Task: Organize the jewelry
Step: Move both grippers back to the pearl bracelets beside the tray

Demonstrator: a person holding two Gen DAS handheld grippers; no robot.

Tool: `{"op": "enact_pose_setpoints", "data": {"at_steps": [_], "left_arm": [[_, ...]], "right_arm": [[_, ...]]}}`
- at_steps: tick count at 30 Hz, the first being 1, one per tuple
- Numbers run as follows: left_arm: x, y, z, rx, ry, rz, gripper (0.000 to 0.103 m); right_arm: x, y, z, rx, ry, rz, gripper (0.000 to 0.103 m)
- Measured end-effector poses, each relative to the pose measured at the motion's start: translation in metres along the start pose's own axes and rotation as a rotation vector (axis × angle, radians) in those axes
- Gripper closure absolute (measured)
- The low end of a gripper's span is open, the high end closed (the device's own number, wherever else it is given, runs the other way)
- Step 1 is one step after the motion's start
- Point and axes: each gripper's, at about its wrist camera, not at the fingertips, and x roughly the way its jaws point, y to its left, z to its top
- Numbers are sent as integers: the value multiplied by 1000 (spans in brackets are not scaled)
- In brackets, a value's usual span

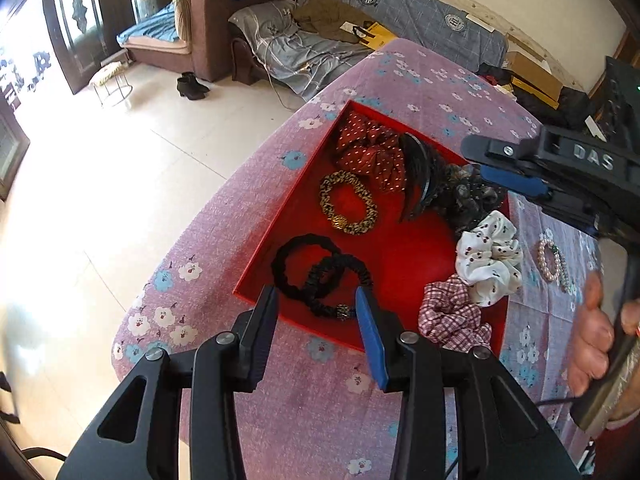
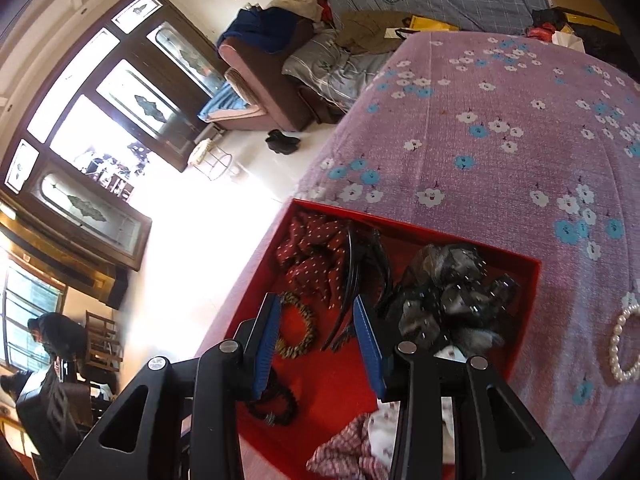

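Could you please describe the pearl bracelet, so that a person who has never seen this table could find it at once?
Start from the red tray on the purple flowered tablecloth. The tray holds only fabric hair ties and a black hair clip. The pearl bracelet lies outside it, alone on the cloth past the side with the white scrunchie: a ring of round, shiny, pale beads.

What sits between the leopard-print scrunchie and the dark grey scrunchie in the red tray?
The black hair claw, lying between the leopard-print scrunchie and the dark grey scrunchie in the red tray; both wrist views show it.
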Motion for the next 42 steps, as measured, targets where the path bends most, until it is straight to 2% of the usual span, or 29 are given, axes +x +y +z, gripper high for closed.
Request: {"op": "enact_pose_setpoints", "data": {"at_steps": [7, 13, 17, 23, 28, 31, 35, 42], "left_arm": [[-18, -29, -8, 39, -29, 16, 64], [-32, -62, -19, 78, -45, 10, 64], [-38, -89, -24, 104, -57, -12, 64], [-35, -140, -30, 168, -42, -79, 64], [-17, -197, -27, 246, -21, -135, 64], [4, -228, -19, 283, -3, -163, 64], [35, -258, -6, 301, 34, -180, 64], [82, -296, 15, 336, 45, -171, 64]], "right_arm": [[-41, -15, -22, 12, -27, 25, 61], [-78, -48, -52, 50, -47, 21, 60], [-105, -83, -78, 103, -60, -3, 60], [-152, -160, -120, 223, -94, -103, 60], [-186, -227, -144, 331, -126, -200, 60], [-200, -250, -150, 356, -144, -237, 60], [-202, -259, -148, 340, -152, -254, 61], [-168, -256, -117, 223, -129, -292, 61]]}}
